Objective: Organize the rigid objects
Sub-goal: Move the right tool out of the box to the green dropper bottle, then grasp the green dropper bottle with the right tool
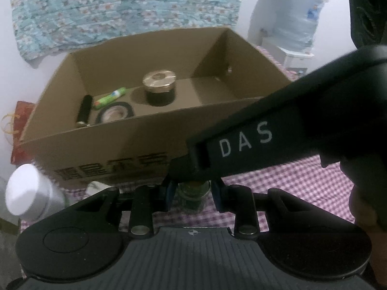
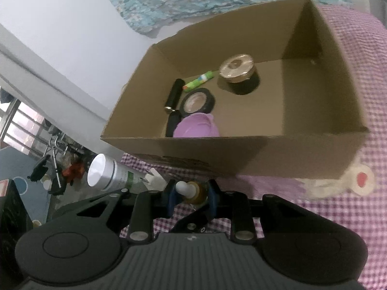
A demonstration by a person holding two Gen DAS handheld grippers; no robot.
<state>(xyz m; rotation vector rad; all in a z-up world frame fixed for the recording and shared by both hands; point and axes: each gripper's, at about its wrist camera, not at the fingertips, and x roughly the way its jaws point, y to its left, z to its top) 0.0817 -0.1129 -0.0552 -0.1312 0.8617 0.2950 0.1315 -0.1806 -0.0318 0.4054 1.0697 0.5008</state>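
Two hand-held grippers are working over a bed covered in a pink-and-white checked cloth (image 2: 358, 77), with a blue floral blanket (image 1: 121, 7) lying along its far edge. Largest on the cloth is an open cardboard box (image 2: 241, 154), sitting just beyond both grippers. Inside it, toward the left wall, a gold-lidded dark jar (image 2: 238, 72) is standing upright near the back, a purple plastic piece (image 2: 196, 128) is lying against the near wall, a roll of black tape (image 2: 198, 100) is lying flat just behind it, a black cylinder (image 2: 174, 95) is lying by the left wall, and a green tube (image 2: 198, 81) is resting behind the tape. The right part of the box floor is bare.

Outside the box, near its front left corner, a white-capped tube (image 2: 108, 171) is lying on its side at the left edge of the cloth. A round cream item with a red spot (image 2: 360, 180) is lying by the box's front right corner.

Lower down, the left gripper (image 1: 193, 194) is clamping a small dark-green glass jar (image 1: 193, 197) between its blue pads, while the right gripper's black body, lettered "DAS", is crossing above it. The right gripper (image 2: 191, 193) is pinching a small amber bottle with a white tip (image 2: 192, 192), lying sideways between its pads, just in front of the box's near wall.
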